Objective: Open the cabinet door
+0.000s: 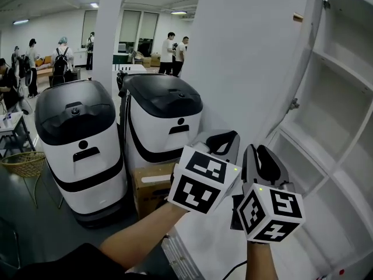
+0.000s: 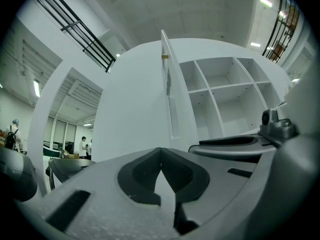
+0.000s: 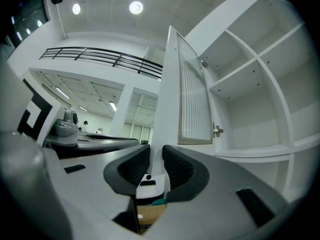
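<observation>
Right tongs' (image 3: pixel 151 169) view: door's (image 3: pixel 192 99) ribbed inside

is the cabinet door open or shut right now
open: the cabinet door stands swung wide out from the frame, baring the empty shelves behind it

Two grippers up front: left gripper (image 1: pixel 224 139), right gripper (image 1: pixel 263 157). Two marker cubes, one (image 1: pixel 204 178) on the left, one (image 1: pixel 269 212) on the right. One cabinet (image 1: pixel 344 98), one door (image 1: pixel 250 57). Two white robots (image 1: pixel 78 139) (image 1: pixel 163 115). One box (image 1: pixel 152 185). One basket (image 1: pixel 23 163). Two people (image 1: pixel 169 52) (image 1: pixel 183 51) far back, and more at far left, too small to count.
</observation>
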